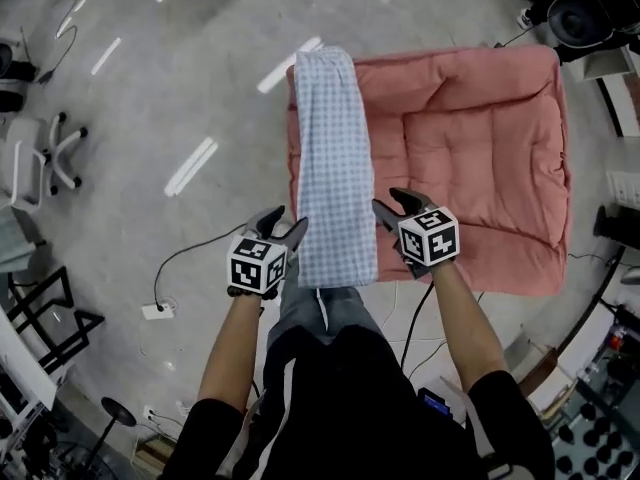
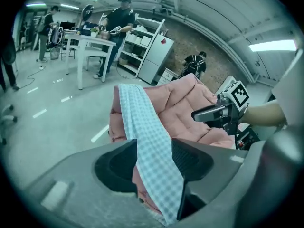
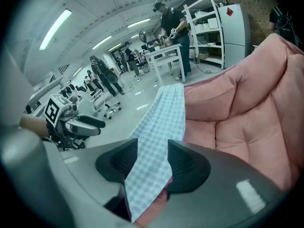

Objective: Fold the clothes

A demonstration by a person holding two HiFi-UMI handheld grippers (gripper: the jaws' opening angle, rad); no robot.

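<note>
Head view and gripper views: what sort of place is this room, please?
Probably a shared lab or workshop: white open metal shelving, a white work table where people stand, and white wheeled office chairs on a glossy grey floor.

Grey polished floor (image 1: 180, 98), large pink quilted rectangular mat (image 1: 480, 148) lying flat on it, long folded blue-and-white checked cloth (image 1: 330, 158) laid lengthwise along the mat's left edge, white power strip (image 1: 157, 311) on floor beside.
</note>
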